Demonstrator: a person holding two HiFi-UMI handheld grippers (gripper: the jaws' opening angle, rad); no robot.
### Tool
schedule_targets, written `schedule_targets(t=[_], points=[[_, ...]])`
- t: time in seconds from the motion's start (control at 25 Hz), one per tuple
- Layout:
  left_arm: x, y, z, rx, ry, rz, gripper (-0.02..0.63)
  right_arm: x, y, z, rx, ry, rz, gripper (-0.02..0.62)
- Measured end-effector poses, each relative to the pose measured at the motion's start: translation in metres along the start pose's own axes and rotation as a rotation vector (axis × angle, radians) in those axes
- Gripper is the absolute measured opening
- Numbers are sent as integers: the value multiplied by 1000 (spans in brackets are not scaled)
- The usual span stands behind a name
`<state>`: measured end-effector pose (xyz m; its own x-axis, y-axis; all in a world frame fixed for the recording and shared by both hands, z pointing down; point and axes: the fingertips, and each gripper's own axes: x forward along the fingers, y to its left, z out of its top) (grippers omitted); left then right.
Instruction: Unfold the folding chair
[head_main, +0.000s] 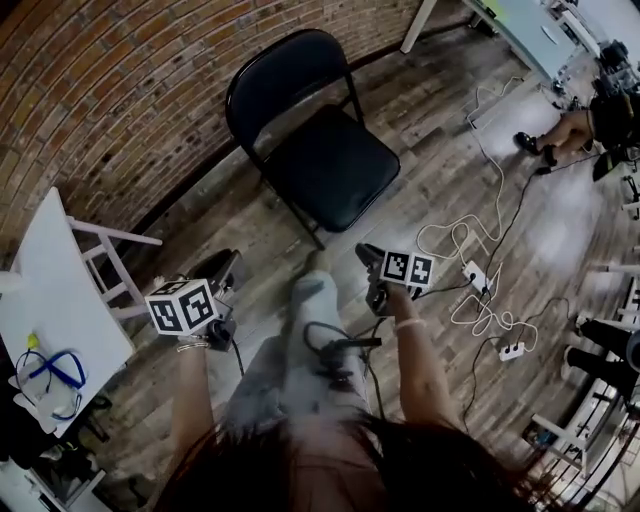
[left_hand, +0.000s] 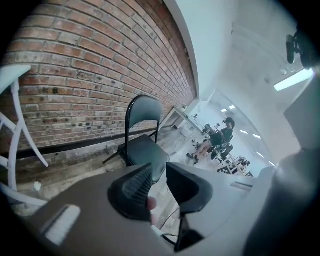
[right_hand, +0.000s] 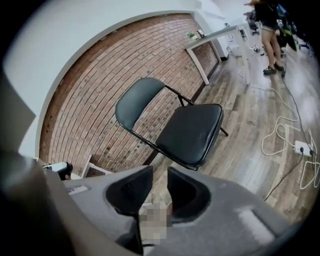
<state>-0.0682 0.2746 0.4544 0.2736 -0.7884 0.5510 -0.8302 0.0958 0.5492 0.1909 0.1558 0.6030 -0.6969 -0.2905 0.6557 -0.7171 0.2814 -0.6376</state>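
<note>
I see the folding chair (head_main: 325, 165) standing open on the plank floor (head_main: 450, 190) by the brick wall (head_main: 100, 90), with a padded black seat and thin tube frame. The left hand-held gripper (left_hand: 159, 175) and right hand-held gripper (right_hand: 160, 181) are both released, empty and narrowly parted.

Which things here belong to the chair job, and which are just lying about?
Job: black folding chair, already standing open; left gripper and right gripper, both empty, jaws slightly apart.
Lying about: white table by the brick wall; white cables and power strip on the floor.
</note>
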Motion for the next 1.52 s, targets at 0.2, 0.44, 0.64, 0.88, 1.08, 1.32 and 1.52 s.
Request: schedule_targets(t=[0.2,0.44,0.64,0.88,1.08,1.32,1.52], points=[[-43,-31,-8,5,-50,-59,71,-33,25,-4,-56,-63,2,50],[-88,-72,-25,37,-67,-169,51,-67,43,-26,-112,-93,8,17],[-112,-89,-40,65,-70,-192,57,-88,60,-40,-140,-112,30,17],[-120,-106,-70,45,-24,-224,38,-108,57,-50,-158,-118,18,17],[-117,-117,-75,26,-29,-214,-2,-124,49,-49,-179,-129,3,3],[-109,-140,-71,51,-37,-192,-3,-137,61,-34,-254,-136,20,3],[-104,-161,-78,54,-38,-155,-3,-157,79,-19,-340,-143,23,3]])
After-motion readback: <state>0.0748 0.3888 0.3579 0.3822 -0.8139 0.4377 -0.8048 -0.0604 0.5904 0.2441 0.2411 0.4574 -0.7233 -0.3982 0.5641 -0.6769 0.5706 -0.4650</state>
